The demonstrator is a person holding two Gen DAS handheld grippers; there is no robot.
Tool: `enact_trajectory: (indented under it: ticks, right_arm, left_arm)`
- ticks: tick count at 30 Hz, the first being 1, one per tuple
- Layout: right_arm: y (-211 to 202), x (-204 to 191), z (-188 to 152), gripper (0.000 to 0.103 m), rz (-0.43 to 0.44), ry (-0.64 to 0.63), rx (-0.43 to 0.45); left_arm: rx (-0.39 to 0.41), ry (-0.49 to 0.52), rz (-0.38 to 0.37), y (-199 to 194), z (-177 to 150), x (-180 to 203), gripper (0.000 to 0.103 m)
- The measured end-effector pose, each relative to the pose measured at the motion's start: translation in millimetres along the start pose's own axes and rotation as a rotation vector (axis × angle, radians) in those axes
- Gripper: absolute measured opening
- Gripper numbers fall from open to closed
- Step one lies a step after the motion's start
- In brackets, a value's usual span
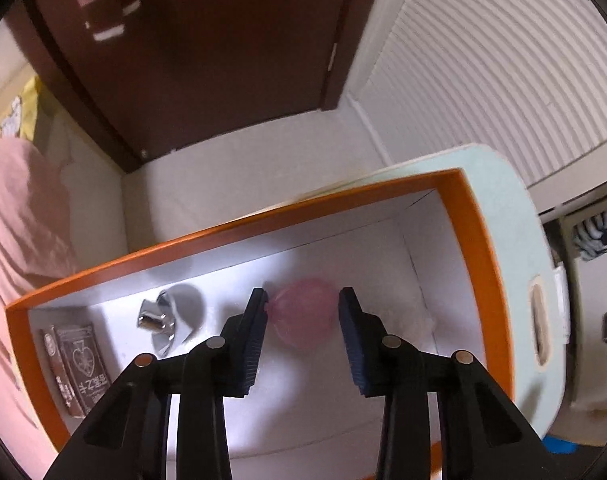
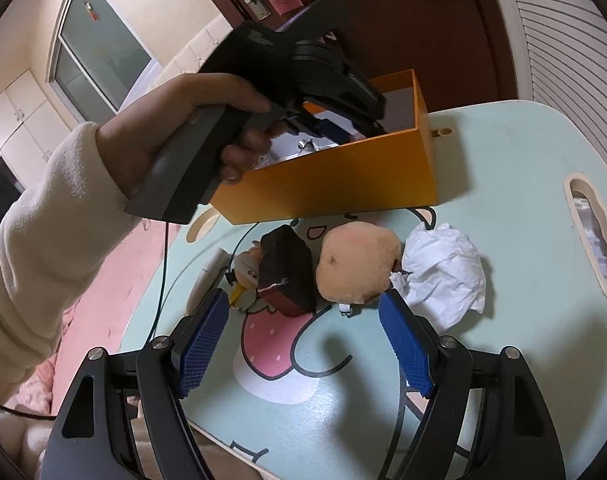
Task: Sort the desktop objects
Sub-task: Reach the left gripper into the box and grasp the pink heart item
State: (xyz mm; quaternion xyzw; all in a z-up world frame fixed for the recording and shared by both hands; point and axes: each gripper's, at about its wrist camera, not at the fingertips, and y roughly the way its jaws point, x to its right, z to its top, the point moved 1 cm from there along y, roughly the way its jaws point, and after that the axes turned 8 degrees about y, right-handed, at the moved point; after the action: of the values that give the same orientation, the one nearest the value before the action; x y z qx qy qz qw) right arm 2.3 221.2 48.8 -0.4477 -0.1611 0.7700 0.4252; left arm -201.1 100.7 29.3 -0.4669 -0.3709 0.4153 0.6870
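Observation:
An orange box (image 1: 263,216) with a white inside stands on the pale green table (image 1: 507,208). My left gripper (image 1: 302,300) reaches steeply down into it, its fingertips closed against both sides of a soft pink rounded object (image 1: 303,320) near the box floor. In the right wrist view a hand (image 2: 175,120) holds that tool over the orange box (image 2: 335,184). My right gripper (image 2: 303,298) hovers open above the table (image 2: 503,160), with nothing held. Below and beyond its tips lie a dark block (image 2: 287,272), a peach plush ball (image 2: 355,268) and a crumpled white tissue (image 2: 443,276).
A shiny metal piece (image 1: 159,316) and brown packets (image 1: 81,364) also lie in the box. A small toy figure (image 2: 245,272) and a thin cable (image 2: 163,280) sit left of the dark block. Table handle slots (image 2: 595,236) lie at the right; a brown door (image 1: 207,40) stands behind.

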Motion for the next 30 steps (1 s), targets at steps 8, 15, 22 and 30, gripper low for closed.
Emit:
enact_trajectory:
  ticks: [8, 15, 22, 30]
  right_arm:
    - [2, 2, -1, 0.078, -0.001, 0.009, -0.004]
    - [6, 6, -1, 0.078, 0.01, 0.03, -0.008]
    - [9, 13, 1, 0.078, 0.015, 0.051, -0.02]
    - [7, 11, 0, 0.078, 0.018, 0.045, -0.022]
  left_arm:
    - [0.092, -0.019, -0.063, -59, -14, -17, 0.035]
    - [0.04, -0.046, -0.023, -12, -7, -23, 0.059]
    - [0.014, 0.033, 0.042, 18, -2, -3, 0.035]
    - [0.091, 0.004, -0.004, -4, -9, -8, 0.034]
